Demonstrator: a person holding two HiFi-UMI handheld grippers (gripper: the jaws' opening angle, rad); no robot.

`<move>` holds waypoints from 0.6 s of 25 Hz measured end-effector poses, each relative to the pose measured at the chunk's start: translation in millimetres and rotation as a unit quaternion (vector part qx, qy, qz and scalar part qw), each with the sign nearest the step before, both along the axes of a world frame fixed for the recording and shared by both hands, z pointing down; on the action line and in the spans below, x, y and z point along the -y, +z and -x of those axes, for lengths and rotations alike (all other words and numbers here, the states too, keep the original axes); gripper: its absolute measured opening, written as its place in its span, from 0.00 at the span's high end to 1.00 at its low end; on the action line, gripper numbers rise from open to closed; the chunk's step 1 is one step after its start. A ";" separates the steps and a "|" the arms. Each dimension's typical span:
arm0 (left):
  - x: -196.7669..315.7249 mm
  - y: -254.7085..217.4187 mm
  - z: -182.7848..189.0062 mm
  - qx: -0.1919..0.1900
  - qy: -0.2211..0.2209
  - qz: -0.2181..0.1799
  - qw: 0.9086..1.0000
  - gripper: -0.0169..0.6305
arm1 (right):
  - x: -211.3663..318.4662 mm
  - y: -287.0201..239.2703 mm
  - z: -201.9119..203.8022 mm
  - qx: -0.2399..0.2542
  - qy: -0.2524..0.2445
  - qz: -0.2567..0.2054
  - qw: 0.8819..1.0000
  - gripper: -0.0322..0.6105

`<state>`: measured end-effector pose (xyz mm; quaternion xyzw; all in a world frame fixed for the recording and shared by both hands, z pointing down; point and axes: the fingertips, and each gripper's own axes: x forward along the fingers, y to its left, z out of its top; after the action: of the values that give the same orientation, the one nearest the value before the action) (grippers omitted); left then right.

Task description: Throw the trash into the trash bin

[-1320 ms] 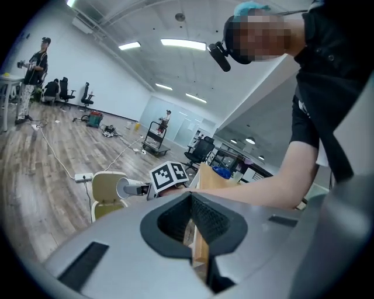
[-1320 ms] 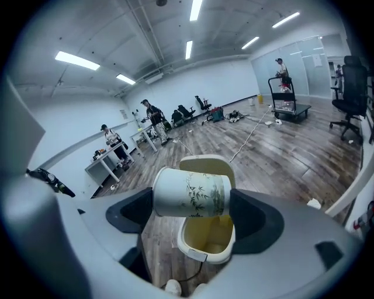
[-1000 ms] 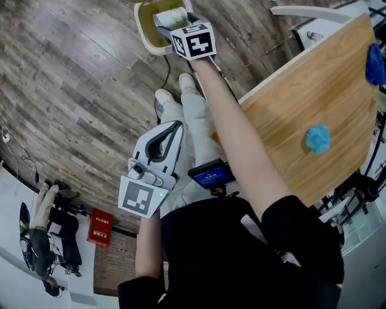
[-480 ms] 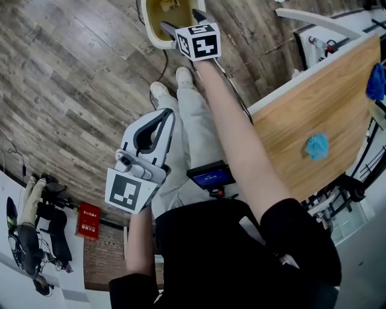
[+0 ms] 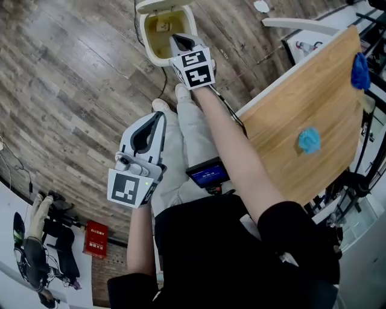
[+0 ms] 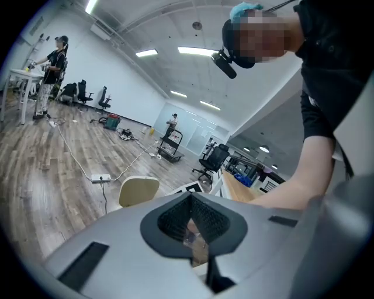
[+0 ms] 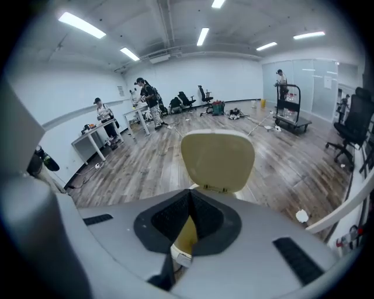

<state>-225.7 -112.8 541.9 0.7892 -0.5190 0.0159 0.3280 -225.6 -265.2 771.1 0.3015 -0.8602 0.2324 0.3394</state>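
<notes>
The cream trash bin (image 5: pixel 148 37) stands on the wood floor at the top of the head view, its lid (image 5: pixel 158 5) up. A pale piece of trash (image 5: pixel 163 26) lies inside. My right gripper (image 5: pixel 178 41) hovers over the bin's near rim. Its jaws have just been closing and now meet with nothing between them (image 7: pixel 190 217), and the raised lid (image 7: pixel 217 157) stands right ahead. My left gripper (image 5: pixel 152 124) hangs lower left over the person's legs. It is shut and empty (image 6: pixel 191 219), and the bin's lid (image 6: pixel 139 190) shows beyond it.
A wooden table (image 5: pixel 283 114) fills the right side, with a crumpled blue piece (image 5: pixel 309 140) on it and a blue cloth (image 5: pixel 360 71) at its far edge. The person's shoes (image 5: pixel 161 105) are just below the bin. A cable (image 5: pixel 164 78) runs past them.
The right gripper let go of the white trash, which dropped into the bin. It then lifted back a little and its jaws closed. The left gripper drifted slightly.
</notes>
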 end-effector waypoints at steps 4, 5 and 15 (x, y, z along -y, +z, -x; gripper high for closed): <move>14.4 -27.5 10.5 0.028 0.008 -0.030 0.999 0.97 | -4.7 -76.6 5.4 0.038 -0.022 -0.051 0.998 0.95; 18.2 -38.9 13.1 0.035 0.007 -0.043 0.998 0.97 | -9.6 -102.8 4.9 0.049 -0.027 -0.065 0.996 0.95; 20.7 -166.7 8.9 0.047 -0.005 -0.166 0.985 0.97 | -81.2 -355.8 -31.7 0.164 -0.051 -0.186 0.967 0.95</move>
<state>-234.6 -133.5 375.2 0.8281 -0.5337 -0.0347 0.1679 -193.9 -184.0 415.3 0.2727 -0.9464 0.0971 0.1431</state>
